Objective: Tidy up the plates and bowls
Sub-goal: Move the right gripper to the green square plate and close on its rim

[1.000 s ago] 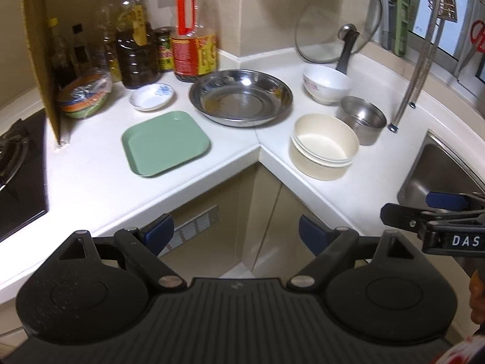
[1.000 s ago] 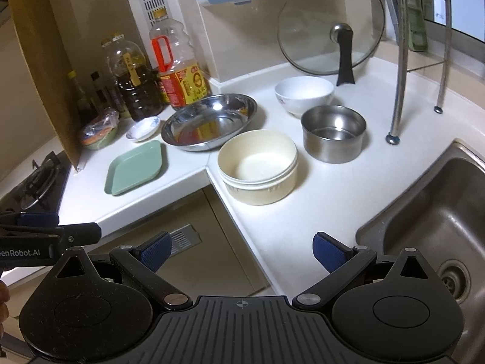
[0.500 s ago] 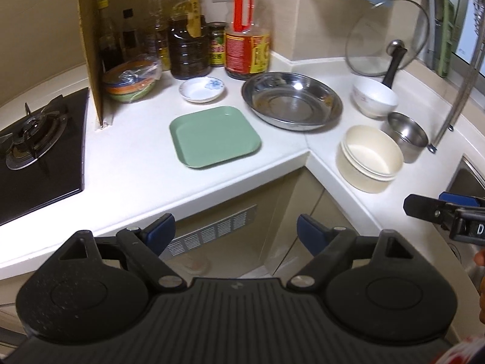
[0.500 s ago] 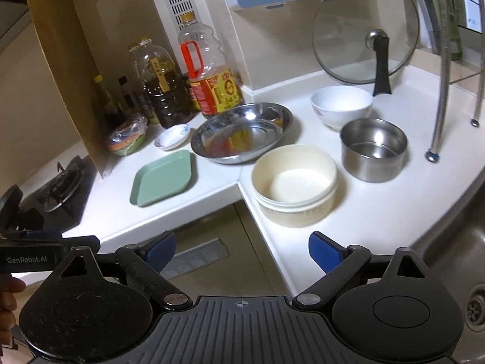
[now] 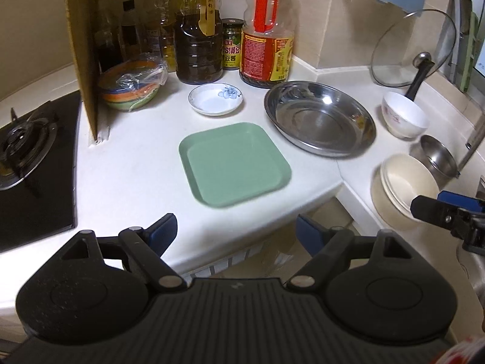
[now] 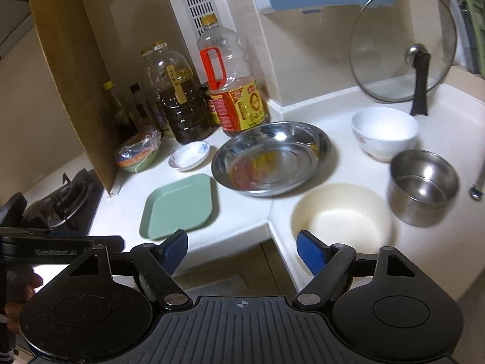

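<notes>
Plates and bowls lie spread over a smooth white corner countertop [image 5: 127,163]. The largest is a round, shallow stainless steel dish [image 5: 319,118] with a mirror-bright rim, far and right of centre, in front of an oil bottle [image 5: 266,36] with a red handle. Just left and nearer lies a matte green plate [image 5: 233,163], square with rounded corners and a low raised edge. To the right, at the counter's near edge, stands a cream bowl [image 5: 403,191], round and deep, seemingly two nested. Beyond it are a small straight-walled steel pot [image 6: 424,185] and a glossy white porcelain bowl [image 6: 385,132] with a faint printed flower. The smallest is a white saucer [image 5: 215,98] with a blue flower, far behind the green plate.

The left gripper [image 5: 235,230] hangs over the counter's near edge before the green plate, blue-padded jaws spread wide and empty. The right gripper [image 6: 242,250], jaws just narrowing yet released and empty, has one pad over the cream bowl's near rim.
</notes>
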A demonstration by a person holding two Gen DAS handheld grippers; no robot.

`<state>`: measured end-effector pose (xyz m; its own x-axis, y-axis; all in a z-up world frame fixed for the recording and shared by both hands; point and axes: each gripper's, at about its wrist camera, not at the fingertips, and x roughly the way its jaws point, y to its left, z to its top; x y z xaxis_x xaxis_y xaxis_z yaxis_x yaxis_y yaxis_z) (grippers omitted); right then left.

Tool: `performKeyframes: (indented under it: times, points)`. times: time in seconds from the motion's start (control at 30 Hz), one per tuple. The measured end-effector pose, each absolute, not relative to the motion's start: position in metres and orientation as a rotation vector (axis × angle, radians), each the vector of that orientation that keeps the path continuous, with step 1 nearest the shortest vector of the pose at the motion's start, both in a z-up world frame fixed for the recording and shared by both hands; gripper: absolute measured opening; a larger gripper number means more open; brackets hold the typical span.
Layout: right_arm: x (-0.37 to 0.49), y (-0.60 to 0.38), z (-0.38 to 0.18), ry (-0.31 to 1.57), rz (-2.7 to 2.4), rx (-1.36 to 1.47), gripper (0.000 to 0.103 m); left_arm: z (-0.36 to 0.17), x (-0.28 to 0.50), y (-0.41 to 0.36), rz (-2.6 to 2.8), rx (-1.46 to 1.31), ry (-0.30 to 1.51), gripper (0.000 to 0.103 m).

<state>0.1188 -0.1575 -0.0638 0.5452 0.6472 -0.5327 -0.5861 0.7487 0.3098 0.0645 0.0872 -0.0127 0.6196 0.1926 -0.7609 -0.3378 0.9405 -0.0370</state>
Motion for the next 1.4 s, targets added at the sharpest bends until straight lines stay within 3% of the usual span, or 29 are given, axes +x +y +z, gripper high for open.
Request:
performKeyframes:
  times: [0.17,0.37,0.67,0.97,1.1,1.4]
  points:
    - [0.143,-0.125,-0.072,0.693,0.753,0.09,0.075,-0.023,0.092,0.111,0.31,-0.19,0.869,0.082]
    - [0.171,-0.081,-0.085,0.726,0.797,0.069,0.07,-0.042,0.112,0.142,0.331,-0.234,0.903,0.071]
    - [0.2,-0.03,-0.11,0.771,0.839,0.013,0.055,-0.067,0.132,0.168,0.349,-0.27,0.941,0.066]
    - [0.219,-0.004,-0.126,0.786,0.848,-0.002,0.044,-0.086,0.144,0.182,0.371,-0.303,0.949,0.053]
    - [0.224,0.004,-0.13,0.769,0.836,-0.021,0.04,-0.09,0.145,0.186,0.365,-0.325,0.942,0.041]
    - [0.232,0.014,-0.136,0.752,0.834,-0.043,0.03,-0.092,0.151,0.19,0.377,-0.316,0.913,0.033]
